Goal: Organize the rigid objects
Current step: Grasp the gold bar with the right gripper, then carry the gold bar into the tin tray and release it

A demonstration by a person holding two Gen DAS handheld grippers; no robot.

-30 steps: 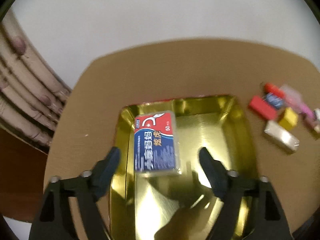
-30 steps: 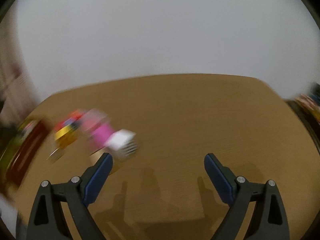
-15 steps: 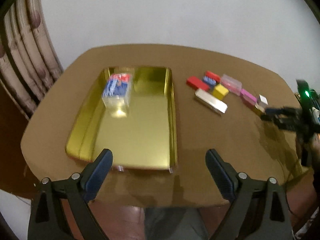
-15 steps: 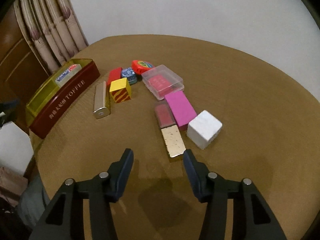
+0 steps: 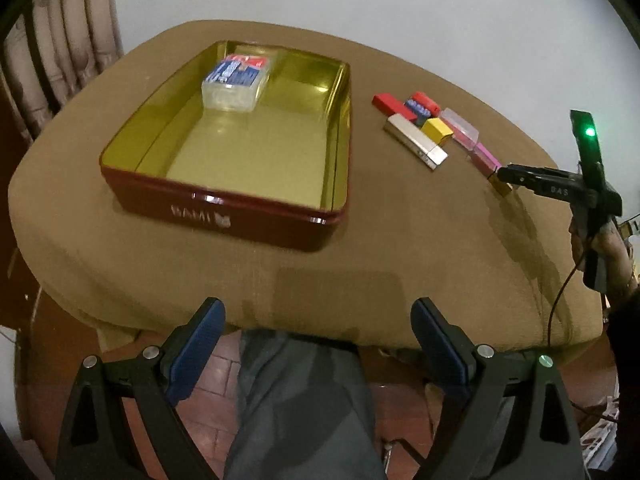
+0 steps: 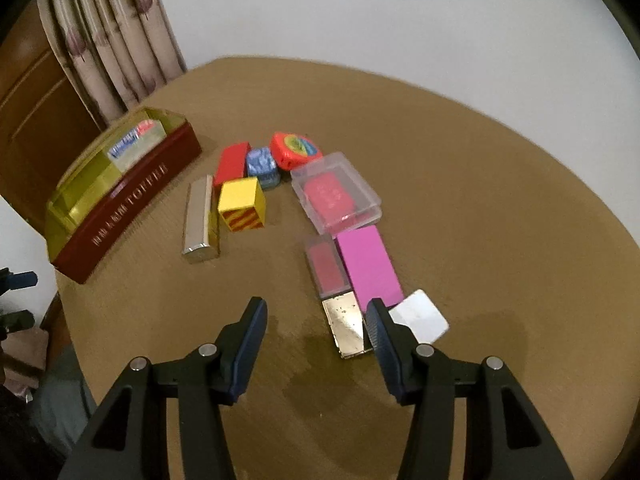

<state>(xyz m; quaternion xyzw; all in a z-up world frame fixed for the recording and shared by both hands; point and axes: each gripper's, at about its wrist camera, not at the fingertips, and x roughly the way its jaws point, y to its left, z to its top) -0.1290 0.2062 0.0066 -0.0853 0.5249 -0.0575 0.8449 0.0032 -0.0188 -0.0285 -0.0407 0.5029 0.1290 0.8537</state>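
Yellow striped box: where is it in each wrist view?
Left wrist: yellow striped box at upper right, just behind the silver bar.
Right wrist: left of centre, right beside the silver bar.
Shared landmark: the red tin, left of the box in both views.

The tin (image 5: 224, 204) was dark red outside and shiny gold inside. The card box (image 5: 237, 80) in it was blue, red and white. The table (image 6: 460, 200) was brown. One block (image 6: 241, 204) was yellow with red stripes. A flat box (image 6: 370, 270) was bright pink. The cube (image 6: 420, 320) was white. The bar (image 6: 198, 216) was silver. The round toy (image 6: 294, 154) was red with rainbow colours.
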